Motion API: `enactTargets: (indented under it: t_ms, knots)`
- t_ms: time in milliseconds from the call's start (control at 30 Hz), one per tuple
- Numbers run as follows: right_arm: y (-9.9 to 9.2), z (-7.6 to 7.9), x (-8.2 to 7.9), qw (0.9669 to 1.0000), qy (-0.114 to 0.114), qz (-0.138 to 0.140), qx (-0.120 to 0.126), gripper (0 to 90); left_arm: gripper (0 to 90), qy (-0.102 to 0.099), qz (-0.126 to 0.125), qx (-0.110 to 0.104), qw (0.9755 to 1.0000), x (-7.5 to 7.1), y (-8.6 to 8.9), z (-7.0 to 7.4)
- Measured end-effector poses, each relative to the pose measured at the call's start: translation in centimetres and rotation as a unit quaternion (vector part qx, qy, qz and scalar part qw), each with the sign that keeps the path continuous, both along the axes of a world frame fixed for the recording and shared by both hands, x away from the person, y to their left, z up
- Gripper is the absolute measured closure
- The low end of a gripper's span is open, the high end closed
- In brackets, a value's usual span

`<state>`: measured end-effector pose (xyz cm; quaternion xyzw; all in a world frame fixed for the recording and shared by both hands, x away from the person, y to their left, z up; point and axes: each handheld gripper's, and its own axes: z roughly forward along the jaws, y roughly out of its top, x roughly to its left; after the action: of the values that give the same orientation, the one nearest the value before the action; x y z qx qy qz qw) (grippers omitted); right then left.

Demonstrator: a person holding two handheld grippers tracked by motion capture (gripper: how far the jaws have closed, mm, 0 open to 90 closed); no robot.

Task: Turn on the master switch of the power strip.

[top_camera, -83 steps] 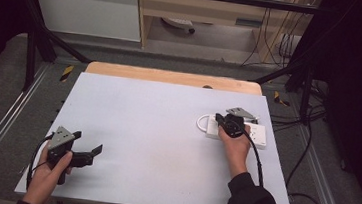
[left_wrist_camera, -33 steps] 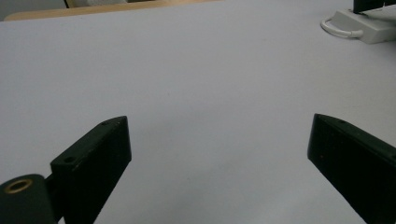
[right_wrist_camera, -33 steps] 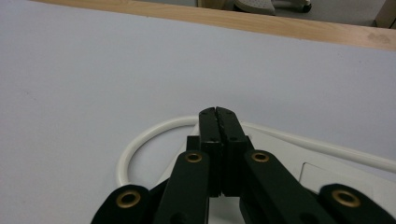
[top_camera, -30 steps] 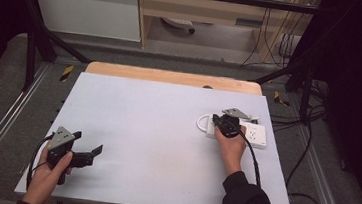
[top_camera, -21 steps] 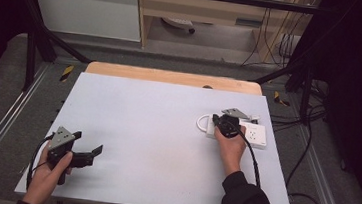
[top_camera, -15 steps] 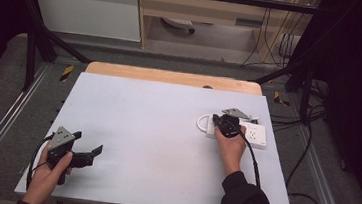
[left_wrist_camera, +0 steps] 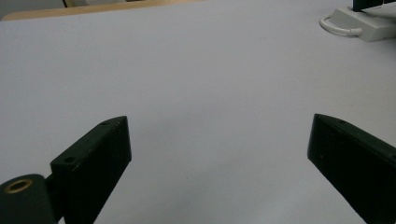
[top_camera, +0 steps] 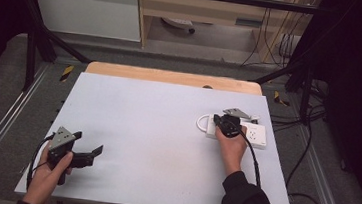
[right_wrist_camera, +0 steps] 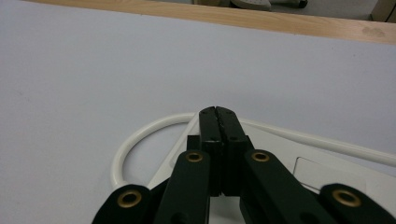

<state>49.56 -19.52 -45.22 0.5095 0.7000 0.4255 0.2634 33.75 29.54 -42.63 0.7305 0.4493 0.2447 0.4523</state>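
A white power strip (top_camera: 255, 135) lies on the right part of the white table (top_camera: 166, 130), and its white cable (top_camera: 201, 122) loops off its left end. My right gripper (top_camera: 224, 118) is shut, its jaws pressed together with nothing between them. In the right gripper view its tips (right_wrist_camera: 218, 112) hover over the strip's (right_wrist_camera: 285, 158) end, beside the cable loop (right_wrist_camera: 135, 142). My left gripper (top_camera: 92, 154) is held near the front left corner, open and holding nothing. Its jaws (left_wrist_camera: 219, 122) stand wide apart over bare table, and the strip (left_wrist_camera: 369, 29) lies far off.
A wooden board edge (top_camera: 171, 77) runs along the table's far side. Metal frame rails (top_camera: 0, 130) flank the table, and black cables (top_camera: 310, 144) trail on the floor at the right. A white cabinet (top_camera: 85, 7) stands beyond.
Since the earliest frame my right gripper has shifted slightly left along the power strip. Over the last second both hands have stayed still.
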Motion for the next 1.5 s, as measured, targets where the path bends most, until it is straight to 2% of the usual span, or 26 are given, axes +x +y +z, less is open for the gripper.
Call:
enactTargets:
  t_ms: [1100, 1500]
  knots:
    - [0.18, 0.12, -0.04, 1.0, 0.002, -0.002, -0.005, 90.0, 6.1, 0.002, 0.0, -0.001, 1.0, 0.04, 0.08, -0.03]
    - [0.07, 0.23, -0.03, 1.0, 0.0, -0.003, 0.009, 90.0, 6.1, 0.002, 0.001, -0.002, 1.0, 0.05, 0.13, -0.04]
